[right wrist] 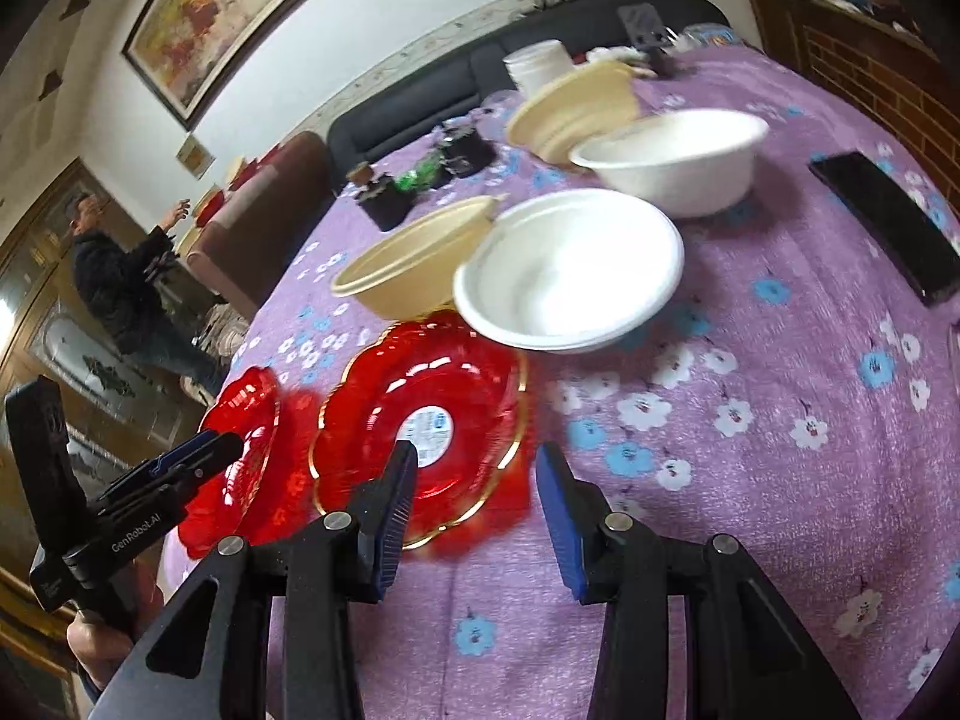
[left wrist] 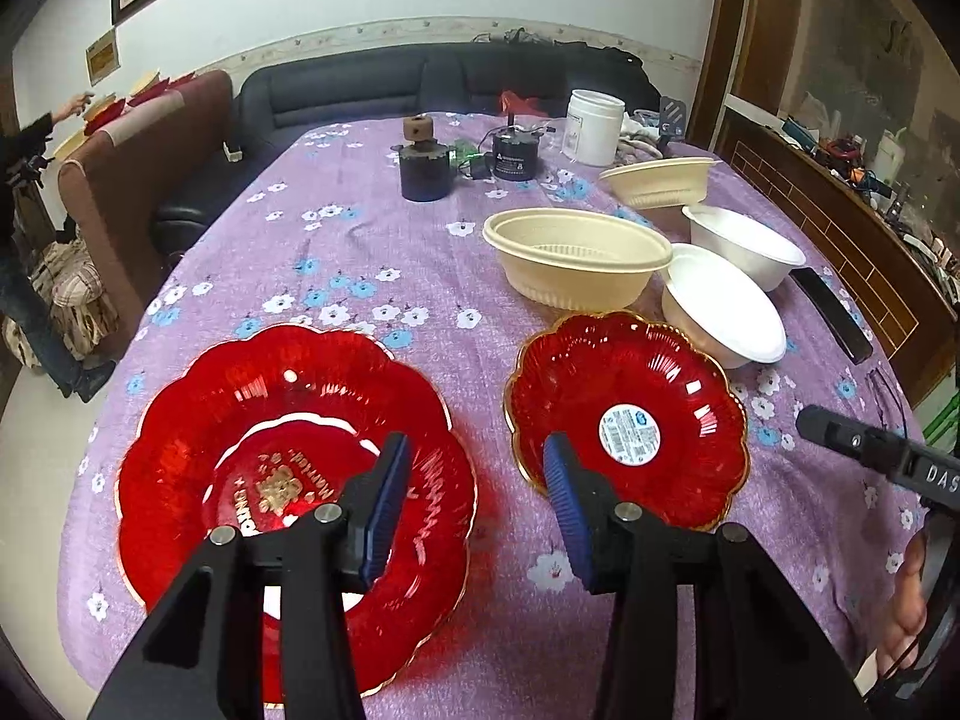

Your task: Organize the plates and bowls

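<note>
Jaws, left gripper: stand partly open with nothing between the blue pads; they hang above the gap between the two red plates.
Jaws, right gripper: partly open too, empty; left finger over the near rim of the small red plate, right finger over bare cloth.
Large red plate: lies flat, right way up, at the near left of the table; scalloped and round, so no long axis; gold lettering in its centre reads upside down in the left wrist view.
Small red plate: flat, just right of the large one, gold-edged, a white sticker in its middle.
White bowls: one upright just beyond the small plate, its rim close to the plate's far edge; the other farther back.
Cream bowls: one upright beside the near white bowl; another farther off, looking tilted in the right wrist view.
Table: covered by a purple cloth with white and blue flowers; a dark flat phone-like slab lies near its right edge; small dark jars and a white tub stand at the far end.
Room: dark sofa behind the table, framed painting on a white wall, a person standing at the left.
</note>
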The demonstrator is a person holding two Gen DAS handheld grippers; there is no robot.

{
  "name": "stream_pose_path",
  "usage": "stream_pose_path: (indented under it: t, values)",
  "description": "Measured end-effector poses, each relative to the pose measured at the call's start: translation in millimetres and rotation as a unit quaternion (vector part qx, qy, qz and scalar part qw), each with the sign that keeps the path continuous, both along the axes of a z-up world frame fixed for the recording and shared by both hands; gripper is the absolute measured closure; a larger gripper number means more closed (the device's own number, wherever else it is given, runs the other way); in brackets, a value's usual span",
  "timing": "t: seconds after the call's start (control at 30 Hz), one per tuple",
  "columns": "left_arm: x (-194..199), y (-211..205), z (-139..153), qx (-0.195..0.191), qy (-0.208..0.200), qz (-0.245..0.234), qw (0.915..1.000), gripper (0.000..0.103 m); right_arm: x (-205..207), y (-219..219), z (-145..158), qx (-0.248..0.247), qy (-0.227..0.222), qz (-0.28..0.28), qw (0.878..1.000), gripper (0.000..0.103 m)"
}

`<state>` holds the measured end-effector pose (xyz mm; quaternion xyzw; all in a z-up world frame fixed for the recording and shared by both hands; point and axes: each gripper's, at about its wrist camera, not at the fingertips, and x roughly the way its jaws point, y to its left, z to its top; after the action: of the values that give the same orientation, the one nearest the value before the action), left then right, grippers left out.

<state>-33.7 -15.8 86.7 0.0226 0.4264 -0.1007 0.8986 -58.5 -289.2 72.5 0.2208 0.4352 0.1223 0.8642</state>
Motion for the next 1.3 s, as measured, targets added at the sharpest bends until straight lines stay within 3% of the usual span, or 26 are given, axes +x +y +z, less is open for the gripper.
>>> stream_pose_path:
  t: [0.57,0.73,0.83,0.93,1.3]
  values:
    - [84,-35,-31,0.011,0.056,-0.009,0.9983,0.059,20,-1,-26,0.004,0.033,-0.002,0.999,0.059]
    - [96,-41,-46,0.025,0.080,-0.003,0.9965,0.073,24,6,-34,0.006,0.042,0.010,0.999,0.059]
    - [95,-46,-52,0.022,0.093,-0.015,0.9954,0.081,25,11,-39,0.003,0.044,0.018,0.999,0.060]
    - [86,-54,-52,0.035,0.085,-0.027,0.9954,0.082,26,13,-44,0.003,0.047,0.025,0.999,0.080]
    - [31,-67,-52,0.014,0.084,-0.075,0.9935,0.081,0,-9,-43,-0.018,0.047,0.020,0.999,0.085]
